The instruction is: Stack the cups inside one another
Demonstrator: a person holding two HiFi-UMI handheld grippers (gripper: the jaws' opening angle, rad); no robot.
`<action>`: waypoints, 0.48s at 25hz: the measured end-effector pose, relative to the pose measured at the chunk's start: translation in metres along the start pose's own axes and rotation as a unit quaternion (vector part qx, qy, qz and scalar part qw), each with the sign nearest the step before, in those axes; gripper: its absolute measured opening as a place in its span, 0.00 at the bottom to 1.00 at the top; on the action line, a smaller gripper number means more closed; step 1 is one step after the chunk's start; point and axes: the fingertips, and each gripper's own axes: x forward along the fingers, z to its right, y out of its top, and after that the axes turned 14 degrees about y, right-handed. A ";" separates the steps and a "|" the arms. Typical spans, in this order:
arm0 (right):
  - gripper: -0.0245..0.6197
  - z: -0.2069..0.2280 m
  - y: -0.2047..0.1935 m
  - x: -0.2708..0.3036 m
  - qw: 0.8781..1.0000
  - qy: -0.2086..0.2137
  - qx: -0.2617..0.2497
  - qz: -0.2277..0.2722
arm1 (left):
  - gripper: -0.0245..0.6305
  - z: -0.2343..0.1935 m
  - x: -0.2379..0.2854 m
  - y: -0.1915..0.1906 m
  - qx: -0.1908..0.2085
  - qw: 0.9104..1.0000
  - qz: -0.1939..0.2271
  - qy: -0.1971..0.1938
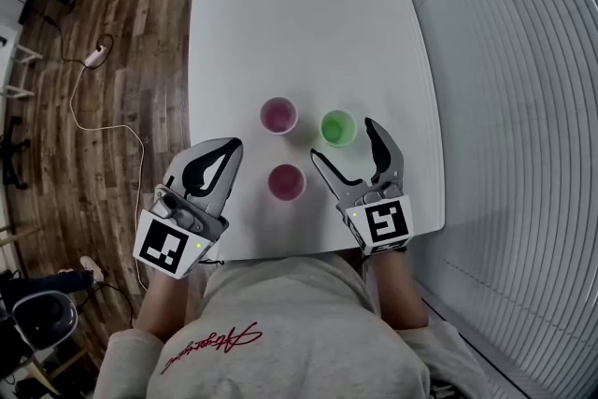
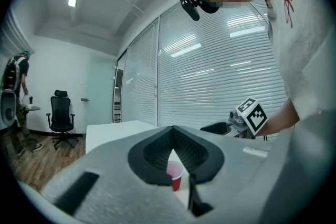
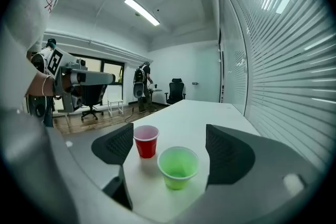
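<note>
Right gripper [image 1: 341, 138] holds its jaws spread wide around the upright green cup [image 1: 338, 128] without touching it, apparently lined up to grasp. Left gripper [image 1: 234, 145], clenched and empty, waits left of the near red cup [image 1: 286, 182]. Another red cup [image 1: 278, 116] stands farther off.

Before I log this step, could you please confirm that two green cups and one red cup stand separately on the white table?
Not quite: the colours are swapped. The far red cup, the near red cup and a single green cup stand separately on the white table. So there are two red and one green, as the head view shows.
</note>
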 end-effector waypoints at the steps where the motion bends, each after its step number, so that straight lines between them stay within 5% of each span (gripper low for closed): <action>1: 0.68 0.001 -0.003 0.001 1.000 -0.001 0.001 -0.004 | 0.03 -0.001 -0.001 0.000 0.000 1.000 -0.001 0.001; 12: 0.69 0.014 -0.035 0.019 0.999 -0.012 0.013 -0.027 | 0.04 -0.013 -0.011 -0.006 0.007 1.000 -0.010 0.019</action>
